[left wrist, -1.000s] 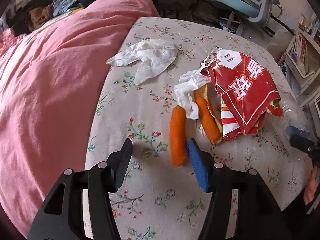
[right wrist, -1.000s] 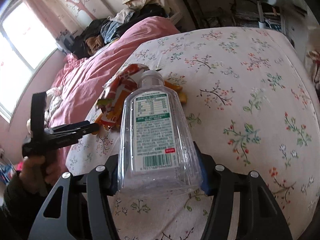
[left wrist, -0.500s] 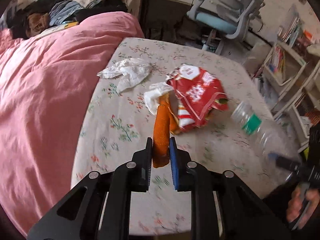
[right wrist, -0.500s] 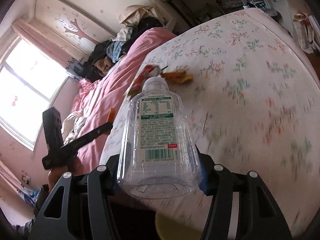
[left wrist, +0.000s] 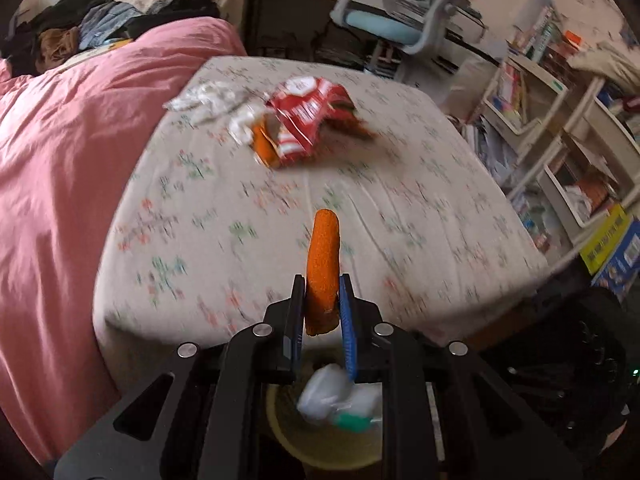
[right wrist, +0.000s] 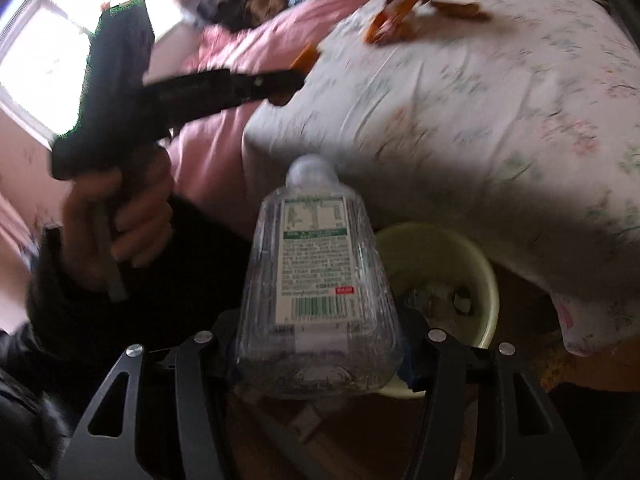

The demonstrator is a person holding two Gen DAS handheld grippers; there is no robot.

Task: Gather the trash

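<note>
Far snack wrappers [left wrist: 308, 120] smear with motion blur; bin [right wrist: 486, 276] partly hidden behind the bottle [right wrist: 316, 280]; its contents unreadable.

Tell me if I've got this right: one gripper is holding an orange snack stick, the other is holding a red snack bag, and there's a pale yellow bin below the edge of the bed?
Almost. The left gripper does hold the orange snack stick, but the right gripper holds a clear plastic bottle, as the right wrist view shows. The red snack bag lies on the bed. The pale yellow bin is below the bed's edge.

Clear glossy plastic bottle [right wrist: 316, 280], floral cloth sheet [left wrist: 248, 216]
</note>
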